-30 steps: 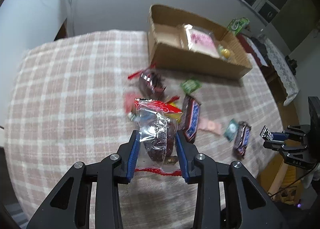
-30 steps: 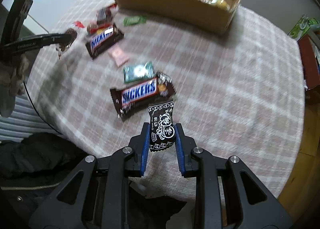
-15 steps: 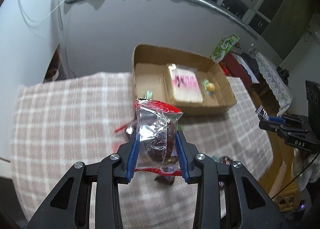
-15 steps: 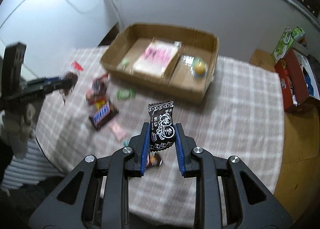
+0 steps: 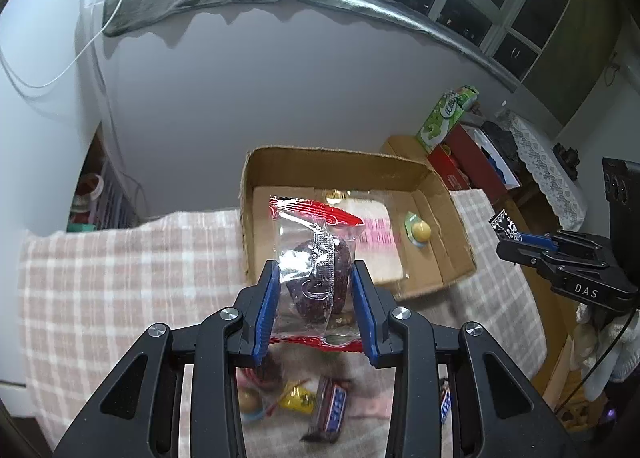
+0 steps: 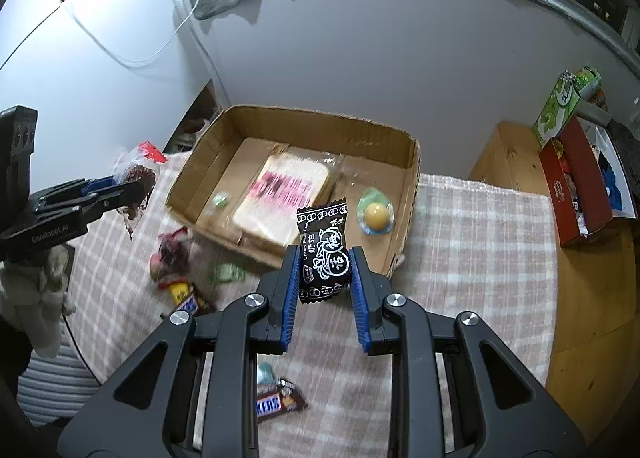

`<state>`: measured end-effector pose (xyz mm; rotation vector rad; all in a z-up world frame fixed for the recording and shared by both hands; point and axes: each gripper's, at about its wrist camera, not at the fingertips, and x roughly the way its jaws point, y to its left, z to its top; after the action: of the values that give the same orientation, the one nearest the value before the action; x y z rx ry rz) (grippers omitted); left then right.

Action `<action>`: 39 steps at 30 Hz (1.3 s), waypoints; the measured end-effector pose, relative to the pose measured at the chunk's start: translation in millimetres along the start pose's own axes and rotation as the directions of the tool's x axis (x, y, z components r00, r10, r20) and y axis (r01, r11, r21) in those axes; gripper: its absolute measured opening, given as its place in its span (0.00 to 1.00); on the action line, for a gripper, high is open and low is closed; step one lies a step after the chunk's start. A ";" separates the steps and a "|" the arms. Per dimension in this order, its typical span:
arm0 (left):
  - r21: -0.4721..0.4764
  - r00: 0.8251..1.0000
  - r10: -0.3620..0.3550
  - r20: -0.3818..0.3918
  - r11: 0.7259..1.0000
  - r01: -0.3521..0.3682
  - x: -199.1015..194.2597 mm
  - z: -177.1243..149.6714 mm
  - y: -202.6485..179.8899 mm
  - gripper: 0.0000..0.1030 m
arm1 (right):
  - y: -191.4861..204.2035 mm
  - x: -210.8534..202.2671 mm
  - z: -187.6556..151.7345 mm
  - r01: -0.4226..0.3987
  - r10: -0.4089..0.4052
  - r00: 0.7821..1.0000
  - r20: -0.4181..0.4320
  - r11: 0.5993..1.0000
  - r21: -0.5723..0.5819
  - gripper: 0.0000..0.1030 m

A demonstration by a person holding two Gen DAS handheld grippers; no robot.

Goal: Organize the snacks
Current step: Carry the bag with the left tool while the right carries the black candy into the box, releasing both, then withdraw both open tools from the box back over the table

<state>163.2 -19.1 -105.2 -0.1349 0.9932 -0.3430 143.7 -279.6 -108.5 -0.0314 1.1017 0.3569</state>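
Claws hold snacks above a checked tablecloth beside a grey wall.

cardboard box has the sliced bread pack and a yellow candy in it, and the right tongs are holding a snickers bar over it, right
Not quite. The right tongs hold a small black candy packet, not a Snickers; the right wrist view shows it. The cardboard box does hold the bread pack and yellow candy.

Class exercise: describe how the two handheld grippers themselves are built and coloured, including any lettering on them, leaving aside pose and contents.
Both the left gripper and the right gripper have matte black angular linkage arms with triangular cut-outs and silver round pivot screws. Their fingers carry ribbed blue pads. Seen side-on, the right gripper bears white letters "DAS"; the left one has small pale lettering, too blurred to read fully.
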 end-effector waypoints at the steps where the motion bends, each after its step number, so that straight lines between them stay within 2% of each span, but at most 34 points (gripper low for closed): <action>1: 0.002 1.000 0.003 -0.001 1.000 -0.003 3.3 2.8 -0.8 0.33 | -1.2 3.1 3.9 0.004 -0.004 1.000 0.000 1.000 0.002 0.24; 11: 0.020 0.999 0.035 -0.021 0.999 -0.034 34.4 20.8 -7.3 0.33 | -13.0 35.3 27.1 0.036 -0.035 0.999 -0.024 0.999 0.021 0.24; 19: 0.036 0.997 0.068 -0.042 0.997 -0.066 52.3 24.8 -5.2 0.33 | -20.5 53.7 32.5 0.058 -0.056 0.997 -0.057 0.998 0.035 0.24; 25: 0.036 0.996 0.056 -0.066 0.998 -0.054 59.2 27.3 -2.1 0.34 | -21.3 60.4 32.8 0.055 -0.053 0.996 -0.072 0.998 0.028 0.24; 26: 0.032 0.996 0.050 -0.077 0.998 -0.048 61.3 28.3 -2.7 0.35 | -21.3 60.6 32.5 0.060 -0.058 0.996 -0.073 0.998 0.029 0.24; 28: 0.029 0.995 0.055 -0.083 0.998 -0.053 62.6 28.8 -2.5 0.44 | -21.9 60.2 32.2 0.056 -0.054 0.996 -0.076 0.998 0.031 0.25; 29: 0.027 0.995 0.060 -0.084 0.998 -0.057 62.5 28.8 -2.3 0.47 | -22.1 60.9 32.1 0.059 -0.056 0.995 -0.077 0.998 0.030 0.28; 31: 0.021 0.995 0.058 -0.084 0.998 -0.057 61.2 28.5 -1.9 0.51 | -22.1 59.8 31.6 0.069 -0.066 0.995 -0.071 0.997 0.030 0.52; 32: 0.022 0.995 0.058 -0.083 0.998 -0.056 60.5 28.4 -1.7 0.51 | -22.0 57.4 31.3 0.069 -0.067 0.996 -0.058 0.997 0.031 0.55; 39: 0.018 0.995 0.065 -0.069 0.998 -0.064 51.3 26.8 3.4 0.51 | -20.8 50.7 30.7 0.077 -0.075 0.996 -0.050 0.997 0.027 0.57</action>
<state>212.0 -34.7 -132.3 -0.0763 1.0611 -0.2978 196.8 -279.6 -141.9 -0.0568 1.1509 0.2732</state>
